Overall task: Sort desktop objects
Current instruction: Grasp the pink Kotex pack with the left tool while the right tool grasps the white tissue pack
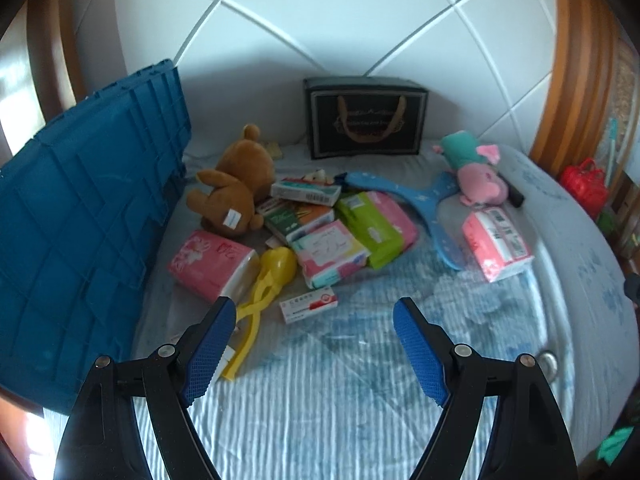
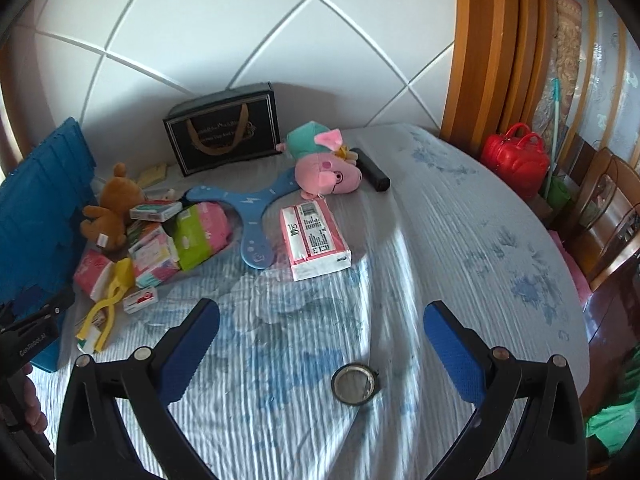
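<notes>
My fingers (image 1: 224, 344) on both grippers are spread wide and empty, hovering short of the clutter so I can pick from the pile (image 1: 320, 224) heaped beside the blue crate (image 1: 80, 216) on the tabletop (image 2: 460, 240).

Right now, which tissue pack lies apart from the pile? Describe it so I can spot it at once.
Start at the black gift bag against the white headboard, then drop to the pink pig plush in front of it. Just below the pig lies a pink tissue pack, alone on the striped cover beside the blue boomerang. Unlike the piled packs, its white barcode label faces up.
</notes>
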The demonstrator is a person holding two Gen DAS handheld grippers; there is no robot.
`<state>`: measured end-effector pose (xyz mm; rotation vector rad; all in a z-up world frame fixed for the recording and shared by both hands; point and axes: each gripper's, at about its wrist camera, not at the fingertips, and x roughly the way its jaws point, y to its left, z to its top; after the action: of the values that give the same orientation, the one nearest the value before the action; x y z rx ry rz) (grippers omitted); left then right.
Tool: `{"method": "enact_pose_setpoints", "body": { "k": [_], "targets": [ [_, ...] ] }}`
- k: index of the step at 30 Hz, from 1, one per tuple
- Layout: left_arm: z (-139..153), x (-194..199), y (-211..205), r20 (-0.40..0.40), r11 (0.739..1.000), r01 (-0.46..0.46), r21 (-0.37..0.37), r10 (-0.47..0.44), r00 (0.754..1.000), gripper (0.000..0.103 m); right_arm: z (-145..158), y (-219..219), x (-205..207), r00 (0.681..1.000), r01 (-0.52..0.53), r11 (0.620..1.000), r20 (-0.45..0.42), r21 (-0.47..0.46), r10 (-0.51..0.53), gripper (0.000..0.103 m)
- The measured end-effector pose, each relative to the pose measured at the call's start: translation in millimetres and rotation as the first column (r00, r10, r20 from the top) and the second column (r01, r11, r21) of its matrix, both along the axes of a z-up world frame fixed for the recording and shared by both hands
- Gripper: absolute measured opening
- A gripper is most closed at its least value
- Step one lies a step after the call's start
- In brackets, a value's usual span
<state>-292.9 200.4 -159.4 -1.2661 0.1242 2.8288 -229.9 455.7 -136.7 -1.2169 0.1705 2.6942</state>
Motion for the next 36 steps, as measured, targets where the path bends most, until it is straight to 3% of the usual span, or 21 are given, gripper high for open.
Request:
{"method": "enact_pose_setpoints", "body": {
  "k": [9,15,20,23,27,32,35,36],
  "targets": [
    [-59,-59,14,0.179,0.990,-0.142,-0.022,0.144,0.973,0.081,-52,31,-68,0.993,-0.043,0.998,0.105,-0.043,0.048,0.103],
    [-85,-90,31,0.214,0.990,-0.136,-0.023,0.138,0.967,0.081,-89,43,-105,0.984,-0.055,0.996,0.165,-0.069,0.065,0.103],
    [-94,-123,28,0.172,0.990,-0.120,-0.078,0.132,0.976,0.081,-118,50,-134,0.975,-0.054,0.995,0.211,-0.087,0.072,0.103],
    [-98,-141,14,0.148,0.983,-0.161,-0.092,0.174,0.974,0.081,-130,45,-143,0.971,-0.058,0.994,0.227,-0.098,0.079,0.103],
    [-109,-154,-15,0.133,0.958,-0.273,-0.091,0.283,0.950,0.081,-144,31,-153,0.964,-0.086,0.991,0.243,-0.099,0.108,0.103],
    [-127,-155,-23,0.108,0.934,-0.341,-0.107,0.352,0.930,0.080,-152,29,-162,0.961,-0.093,0.991,0.252,-0.092,0.113,0.103],
    [-127,-149,-2,0.101,0.950,-0.295,-0.105,0.305,0.947,0.060,-150,36,-160,0.963,-0.078,0.993,0.252,-0.085,0.097,0.103],
    [-127,-147,8,0.111,0.961,-0.265,-0.081,0.273,0.955,0.060,-150,38,-160,0.963,-0.074,0.994,0.252,-0.083,0.092,0.103]
  ]
}}
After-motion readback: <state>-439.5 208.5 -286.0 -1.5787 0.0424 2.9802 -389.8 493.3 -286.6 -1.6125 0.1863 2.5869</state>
